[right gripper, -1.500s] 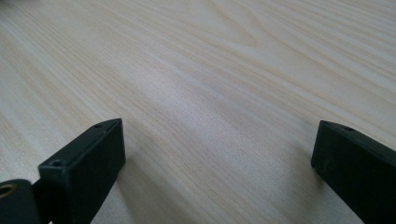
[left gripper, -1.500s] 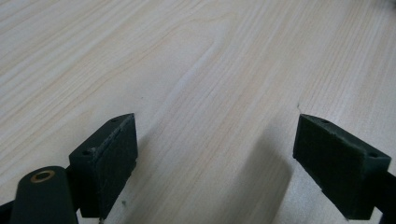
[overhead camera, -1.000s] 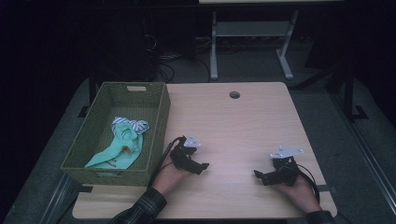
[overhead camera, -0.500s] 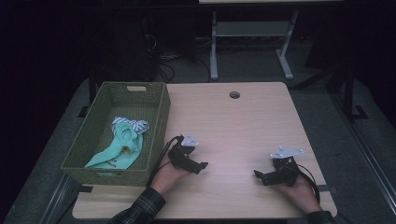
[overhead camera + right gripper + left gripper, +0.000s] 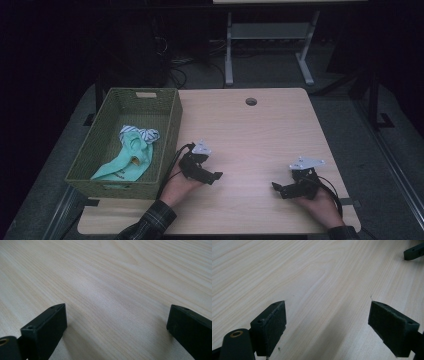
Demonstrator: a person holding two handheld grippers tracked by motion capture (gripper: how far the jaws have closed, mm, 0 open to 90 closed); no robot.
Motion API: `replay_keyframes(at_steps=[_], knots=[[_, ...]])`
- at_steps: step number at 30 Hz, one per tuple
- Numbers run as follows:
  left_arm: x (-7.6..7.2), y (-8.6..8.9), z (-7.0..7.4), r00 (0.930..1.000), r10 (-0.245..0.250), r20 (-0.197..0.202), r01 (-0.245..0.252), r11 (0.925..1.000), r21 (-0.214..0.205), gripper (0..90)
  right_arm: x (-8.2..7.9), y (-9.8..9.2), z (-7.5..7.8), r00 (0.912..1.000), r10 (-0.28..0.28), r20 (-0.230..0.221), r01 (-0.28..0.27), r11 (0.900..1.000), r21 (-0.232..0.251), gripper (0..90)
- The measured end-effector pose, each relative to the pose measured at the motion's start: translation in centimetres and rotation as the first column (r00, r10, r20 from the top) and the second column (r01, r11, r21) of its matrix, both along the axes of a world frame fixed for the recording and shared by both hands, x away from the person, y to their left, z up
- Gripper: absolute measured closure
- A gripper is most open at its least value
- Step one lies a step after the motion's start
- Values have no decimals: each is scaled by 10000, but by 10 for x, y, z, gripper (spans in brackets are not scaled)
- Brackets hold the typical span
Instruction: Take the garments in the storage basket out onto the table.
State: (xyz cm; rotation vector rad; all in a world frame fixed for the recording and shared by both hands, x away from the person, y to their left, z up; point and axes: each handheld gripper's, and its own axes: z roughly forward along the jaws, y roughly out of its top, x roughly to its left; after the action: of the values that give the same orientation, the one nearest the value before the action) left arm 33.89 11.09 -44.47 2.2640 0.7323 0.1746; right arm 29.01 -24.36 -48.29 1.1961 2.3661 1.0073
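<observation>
Left gripper (image 5: 327,322): the jaws stand wide apart with nothing between them. In the left gripper view, bare wood grain of the table (image 5: 312,270) runs through the gap, and both black pads sit low over the surface. A dark jaw tip of the other gripper shows at the top right corner of that view.

Right gripper (image 5: 116,326): the jaws are likewise spread wide and hold nothing. Light wood lies between and ahead of them.

In the high view, the left gripper (image 5: 214,176) lies near the front of the table, just right of the basket (image 5: 172,120), held in the person's left hand (image 5: 177,186), with its jaws pointing right toward the table's centre. The right gripper (image 5: 278,189) lies near the front right corner, in the right hand (image 5: 316,201), with its jaws pointing left. The two grippers face each other and are well apart. A grey plate sits on top of each.

The green woven basket stands at the left edge of the table. Inside it lies a mint-green cloth (image 5: 127,157), crumpled, with a striped cloth (image 5: 142,133) touching its far end. Both cloths rest on the basket floor, apart from either gripper.
</observation>
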Motion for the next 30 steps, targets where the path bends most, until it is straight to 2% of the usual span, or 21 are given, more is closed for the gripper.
replay_keyframes(at_steps=[17, 20, 22, 25, 30], knots=[[-1, 0, 13, 10000, 9, 74, -9, 10000, -19, 144, 0, 0, 0, 10000, 0, -4, 0, 10000, 2, 25], [-1, 0, 15, 10000, 69, -66, -69, 9999, -74, 144, 0, 0, 0, 10000, 5, 1, -5, 10000, -2, 24], [0, 0, 16, 10000, -8, 14, 8, 10000, 12, 144, 0, 0, 0, 10000, 2, 2, -2, 10000, 2, 24], [-1, 0, 18, 10000, 7, -77, -7, 10000, 51, 144, 0, 0, 0, 10000, -3, -3, 3, 10000, 3, 24], [0, 0, 22, 10000, 15, -71, -15, 10000, -6, 144, 0, 0, 0, 10000, 2, 2, -2, 10000, 0, 25]])
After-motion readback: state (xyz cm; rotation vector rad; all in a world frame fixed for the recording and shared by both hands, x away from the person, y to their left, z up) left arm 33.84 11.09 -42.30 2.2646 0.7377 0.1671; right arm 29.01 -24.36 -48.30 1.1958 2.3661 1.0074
